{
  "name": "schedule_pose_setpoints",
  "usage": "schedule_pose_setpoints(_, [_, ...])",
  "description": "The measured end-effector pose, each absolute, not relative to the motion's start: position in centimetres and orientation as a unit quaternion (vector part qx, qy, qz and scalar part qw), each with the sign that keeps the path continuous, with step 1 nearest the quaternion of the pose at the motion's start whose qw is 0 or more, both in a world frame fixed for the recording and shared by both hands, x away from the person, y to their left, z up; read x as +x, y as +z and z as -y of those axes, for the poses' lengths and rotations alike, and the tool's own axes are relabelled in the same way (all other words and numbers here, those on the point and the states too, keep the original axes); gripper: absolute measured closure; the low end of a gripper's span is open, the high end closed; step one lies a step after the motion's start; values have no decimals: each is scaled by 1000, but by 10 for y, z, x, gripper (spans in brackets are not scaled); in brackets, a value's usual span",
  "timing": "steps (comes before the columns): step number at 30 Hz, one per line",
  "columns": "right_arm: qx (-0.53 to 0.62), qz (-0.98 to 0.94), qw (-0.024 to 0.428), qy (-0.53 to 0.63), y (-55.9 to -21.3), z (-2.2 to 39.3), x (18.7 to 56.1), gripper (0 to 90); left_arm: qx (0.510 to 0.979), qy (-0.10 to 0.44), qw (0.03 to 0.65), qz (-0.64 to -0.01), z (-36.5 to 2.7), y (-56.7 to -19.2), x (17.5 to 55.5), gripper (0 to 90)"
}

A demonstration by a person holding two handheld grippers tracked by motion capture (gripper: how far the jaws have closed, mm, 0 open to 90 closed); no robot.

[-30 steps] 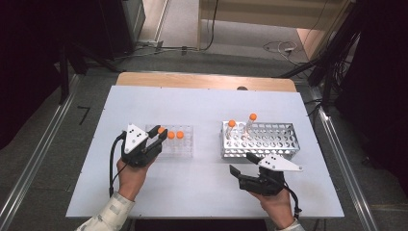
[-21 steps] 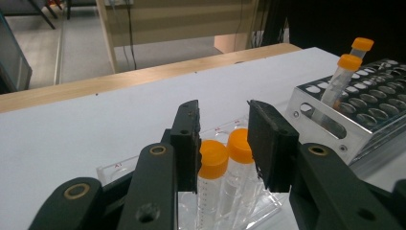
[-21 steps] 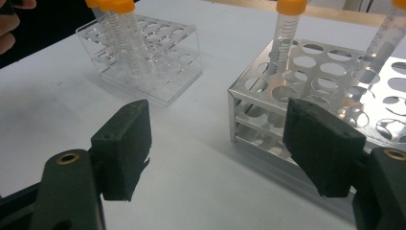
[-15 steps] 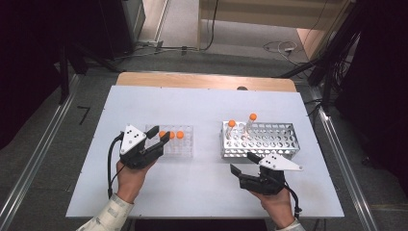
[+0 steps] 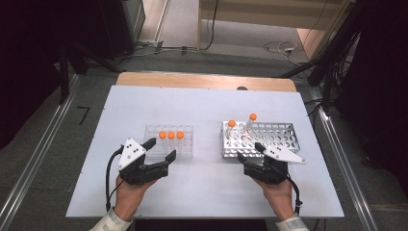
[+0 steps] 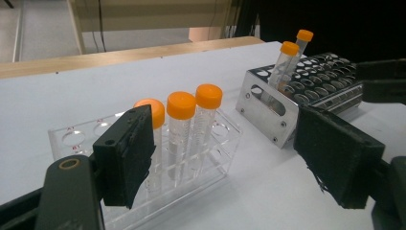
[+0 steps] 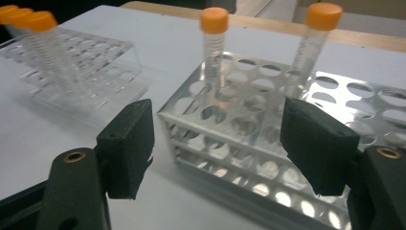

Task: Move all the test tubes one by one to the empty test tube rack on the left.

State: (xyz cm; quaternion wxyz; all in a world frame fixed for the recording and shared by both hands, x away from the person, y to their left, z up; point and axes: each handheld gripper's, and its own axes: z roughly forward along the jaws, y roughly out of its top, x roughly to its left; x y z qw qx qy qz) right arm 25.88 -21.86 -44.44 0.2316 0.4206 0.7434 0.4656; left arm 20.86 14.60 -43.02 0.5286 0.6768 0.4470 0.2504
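Between the wide-spread pads of the left gripper [image 5: 160, 152], just opened: nothing gripped, three orange-capped tubes [image 5: 171, 139] at 12 o'clock, upright, caps up, in the clear rack [image 5: 186, 147]. Right gripper [image 5: 253, 156] also agape, empty, before the metal rack [image 5: 284, 139] at 12 o'clock. Likely three moved; two tubes [image 5: 240, 129] left there, leaning slightly.

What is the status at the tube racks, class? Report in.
Left tool open, jaws just opened, nothing between. Right tool open, empty. Three orange-capped clear tubes upright in clear plastic rack. Nothing in the way.
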Motion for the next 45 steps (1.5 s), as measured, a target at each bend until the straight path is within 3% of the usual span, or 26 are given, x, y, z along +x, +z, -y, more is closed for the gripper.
schedule_pose_setpoints(14, [468,-718,281,432,-445,212,316,366,679,248,527,-447,-147,-435,208,211])
schedule_pose_setpoints(21, [496,-708,280,418,-444,212,340,502,677,250,528,-448,-148,-434,208,214])
schedule_pose_setpoints(31, [517,-701,270,410,-451,209,353,619,679,247,527,-448,-147,-436,208,216])
schedule_pose_setpoints(45, [519,-705,271,400,-451,207,356,714,681,245,525,-448,-147,-437,209,220])
